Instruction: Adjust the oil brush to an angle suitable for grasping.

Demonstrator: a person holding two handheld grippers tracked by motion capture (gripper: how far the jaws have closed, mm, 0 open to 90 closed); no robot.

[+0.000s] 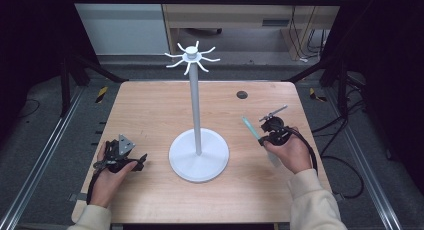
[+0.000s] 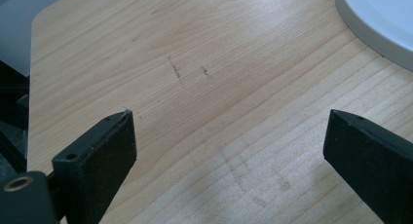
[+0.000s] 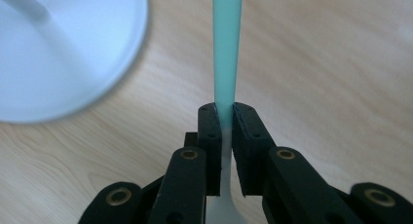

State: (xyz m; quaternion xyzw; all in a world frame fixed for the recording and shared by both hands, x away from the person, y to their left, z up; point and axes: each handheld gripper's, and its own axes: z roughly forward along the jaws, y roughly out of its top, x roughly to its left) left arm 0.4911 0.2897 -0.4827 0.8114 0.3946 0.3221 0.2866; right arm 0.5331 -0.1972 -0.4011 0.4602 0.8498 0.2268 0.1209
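Right gripper [image 3: 225, 118], held in the person's right hand [image 1: 291, 152], has its two black jaws pressed together on a slim utensil with a mint-green handle [image 3: 227, 48] that turns white toward its lower end. The pads pinch it just where the green meets the white, and the white part runs down between the jaw links. The green handle sticks out straight ahead of the jaws, with a small round hole near its far tip. In the high view this handle [image 1: 250, 127] slants up and away from the gripper [image 1: 266, 135], toward the middle of the table. Beyond and to one side of the jaws lies the round white base [image 3: 63, 53] of a tall white stand [image 1: 195, 105], near the utensil but apart from it; small curved hooks ring its top. Left gripper [image 2: 229, 146], in the left hand [image 1: 111, 172], has its jaws spread wide over bare light wood table [image 2: 195, 63], with nothing between them.
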